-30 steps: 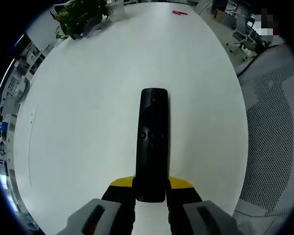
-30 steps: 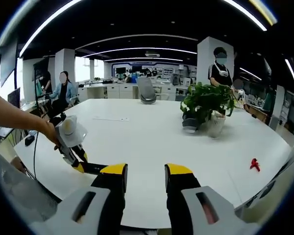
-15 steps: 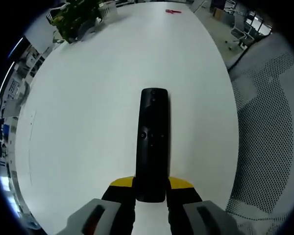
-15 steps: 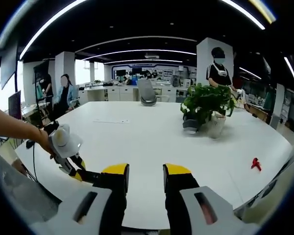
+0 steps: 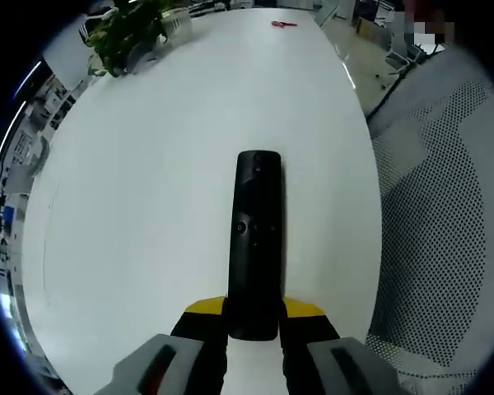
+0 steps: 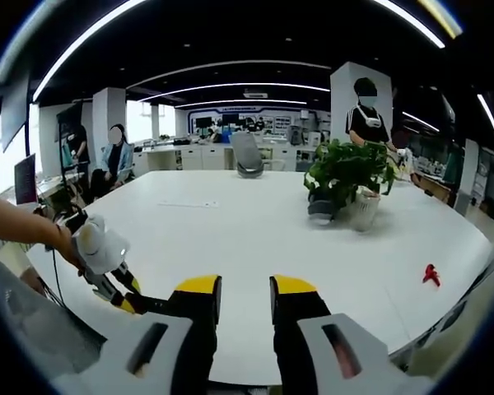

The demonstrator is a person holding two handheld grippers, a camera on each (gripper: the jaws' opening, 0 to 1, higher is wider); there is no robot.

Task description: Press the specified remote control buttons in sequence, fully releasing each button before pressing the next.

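Left gripper (image 5: 253, 317) jaws pinch the near end of the black remote control (image 5: 256, 239), lower centre of frame, above the white table (image 5: 148, 164). Right gripper (image 6: 244, 296) jaws stand slightly spread, holding nothing; potted plant (image 6: 346, 177) at right of centre.

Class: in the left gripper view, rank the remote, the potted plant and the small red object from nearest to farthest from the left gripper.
1. Remote, held between the left gripper's jaws.
2. Potted plant, far across the table, upper left.
3. Small red object, at the far end.
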